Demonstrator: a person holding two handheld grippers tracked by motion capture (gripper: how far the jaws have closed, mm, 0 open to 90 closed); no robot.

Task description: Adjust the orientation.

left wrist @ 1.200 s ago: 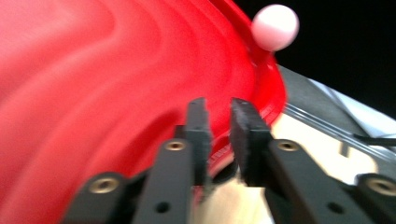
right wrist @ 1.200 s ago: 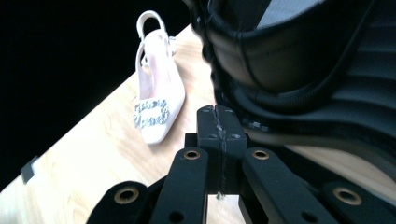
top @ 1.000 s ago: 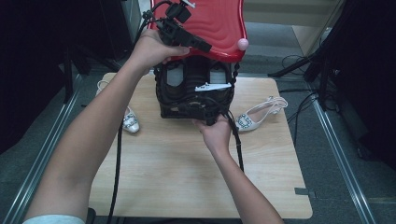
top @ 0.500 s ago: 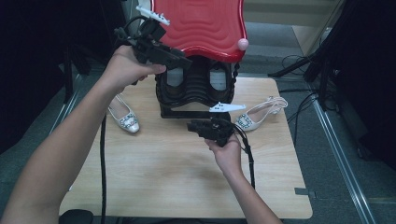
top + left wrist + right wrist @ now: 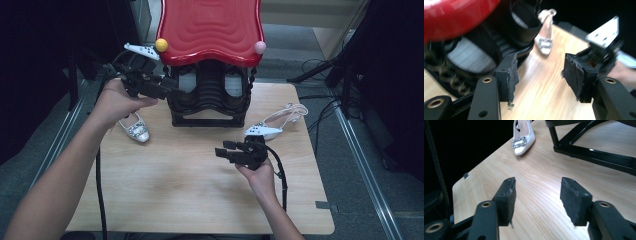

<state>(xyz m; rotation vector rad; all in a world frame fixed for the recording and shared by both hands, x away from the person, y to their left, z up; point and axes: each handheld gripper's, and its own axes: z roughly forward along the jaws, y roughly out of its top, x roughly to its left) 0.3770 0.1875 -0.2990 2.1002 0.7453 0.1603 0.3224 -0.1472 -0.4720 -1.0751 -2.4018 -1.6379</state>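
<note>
A black rack (image 5: 210, 97) with a wavy red top (image 5: 212, 25) stands at the back middle of the wooden table (image 5: 165, 200). One white shoe with a jewelled buckle (image 5: 136, 129) lies left of it, its partner (image 5: 272, 129) on the right. My left gripper (image 5: 172, 93) hovers beside the rack's left side, and its jaws have just been opening. In the left gripper view it (image 5: 540, 72) is open with nothing between the pads. My right gripper (image 5: 221, 150) is low over the table in front of the rack. Its jaws have just been opening, and it (image 5: 536, 195) holds nothing.
A yellow ball (image 5: 161, 45) and a pink ball (image 5: 260, 47) sit on the red top's front corners. The rack's black base bar (image 5: 594, 152) crosses the right gripper view, with a white shoe (image 5: 521, 143) beyond. Cables (image 5: 320, 65) lie on the floor at the right.
Both grippers have let go of the rack and drawn away from it, the left one leftwards and down, the right one towards me. Both sets of jaws stand wider.
</note>
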